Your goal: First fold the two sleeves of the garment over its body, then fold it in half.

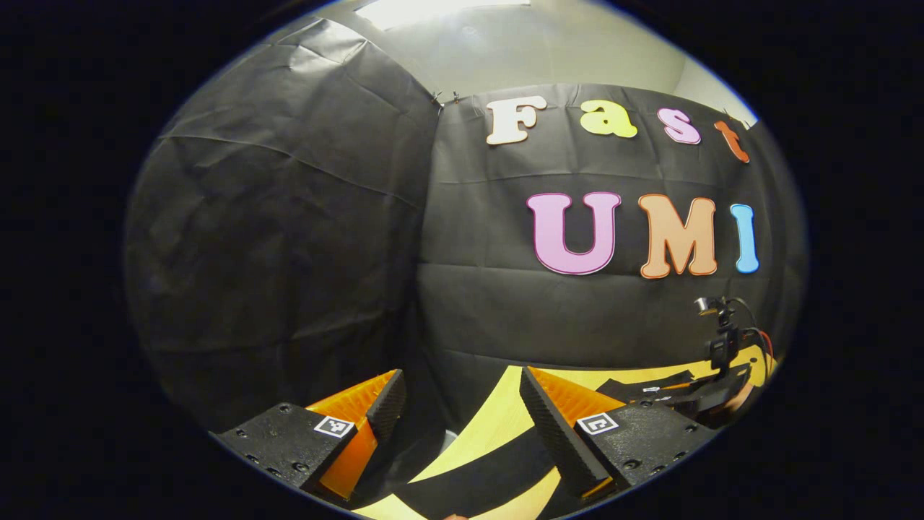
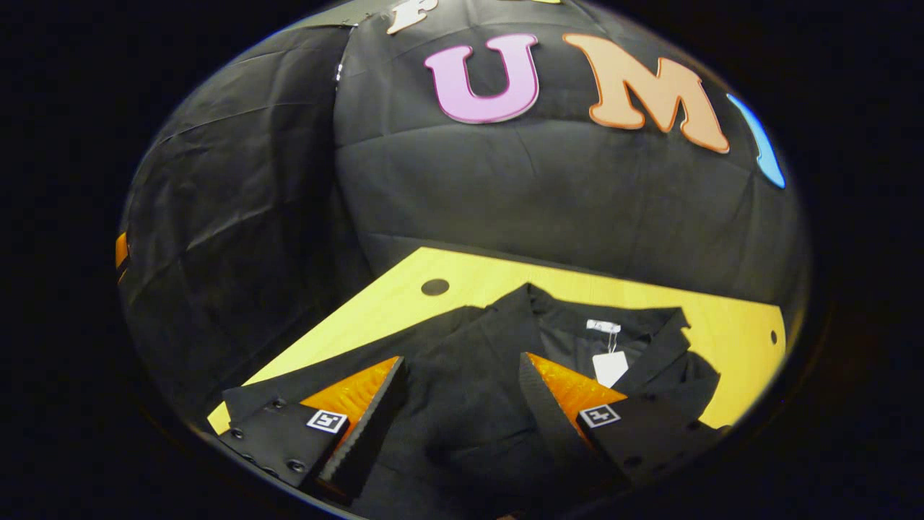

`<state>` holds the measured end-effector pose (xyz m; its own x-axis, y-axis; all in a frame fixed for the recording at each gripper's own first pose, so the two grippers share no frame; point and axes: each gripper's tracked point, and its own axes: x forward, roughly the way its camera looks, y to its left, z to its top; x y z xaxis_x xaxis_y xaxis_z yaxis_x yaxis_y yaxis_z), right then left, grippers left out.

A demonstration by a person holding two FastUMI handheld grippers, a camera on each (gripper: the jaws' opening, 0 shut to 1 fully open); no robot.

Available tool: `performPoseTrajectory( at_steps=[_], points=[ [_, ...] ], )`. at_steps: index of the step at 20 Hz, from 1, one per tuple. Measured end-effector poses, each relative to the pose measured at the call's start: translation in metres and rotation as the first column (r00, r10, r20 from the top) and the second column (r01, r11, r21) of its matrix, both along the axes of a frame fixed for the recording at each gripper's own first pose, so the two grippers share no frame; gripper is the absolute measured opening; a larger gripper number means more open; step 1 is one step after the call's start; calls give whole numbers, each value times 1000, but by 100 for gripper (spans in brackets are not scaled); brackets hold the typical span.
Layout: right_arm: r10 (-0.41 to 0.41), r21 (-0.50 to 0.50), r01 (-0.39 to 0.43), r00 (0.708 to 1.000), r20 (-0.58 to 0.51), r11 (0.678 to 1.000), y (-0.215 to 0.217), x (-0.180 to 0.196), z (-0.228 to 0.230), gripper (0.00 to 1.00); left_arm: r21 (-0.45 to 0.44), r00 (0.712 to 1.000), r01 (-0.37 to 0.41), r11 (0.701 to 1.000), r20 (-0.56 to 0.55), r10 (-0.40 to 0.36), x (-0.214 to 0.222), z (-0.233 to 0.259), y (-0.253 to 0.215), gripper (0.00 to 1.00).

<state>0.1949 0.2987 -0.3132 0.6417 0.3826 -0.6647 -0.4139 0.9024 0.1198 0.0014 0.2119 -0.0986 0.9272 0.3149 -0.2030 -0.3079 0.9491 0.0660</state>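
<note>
Right gripper view: right claw wide over jacket (left claw likewise wide); grip sleeve cuff squarely.

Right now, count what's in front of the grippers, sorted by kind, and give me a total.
Black garment: 1
White hang tag on it: 1
Wooden table: 1
Grippers, both open: 2, left gripper, right gripper
Total: 5

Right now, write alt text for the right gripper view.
A black garment lies spread on a yellow table, a white tag at its collar. The right gripper hovers open above it, holding nothing.
</note>
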Motion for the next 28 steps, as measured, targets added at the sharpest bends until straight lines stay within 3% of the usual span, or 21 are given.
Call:
performPoseTrajectory(
  at_steps=[3,4,10,11,12,13,17,28],
  points=[
    [-19,5,19,997,78,1000,-20,1,27,100,-21,1000,-13,1000,-20,13,1,-14,5,96],
    [-38,16,36,994,100,999,-28,2,38,100,-32,999,-20,999,-34,19,-1,-22,7,99],
    [-166,38,162,965,201,986,-98,1,85,100,-55,982,-67,996,-182,56,-34,-91,32,96],
    [-185,26,183,959,216,983,-112,1,90,99,-62,975,-74,995,-213,60,-41,-104,35,100],
    [-206,18,207,952,226,978,-123,0,93,100,-67,967,-82,994,-246,63,-47,-118,37,96],
    [-224,16,226,948,228,974,-134,-2,97,99,-72,959,-86,994,-277,63,-53,-133,39,100],
    [-280,4,286,934,223,958,-166,-9,101,100,-101,921,-95,990,-386,49,-69,-182,42,98],
    [-333,-11,348,905,265,937,-192,-19,120,99,-186,843,-168,968,-536,43,-97,-269,43,99]
  ],
)
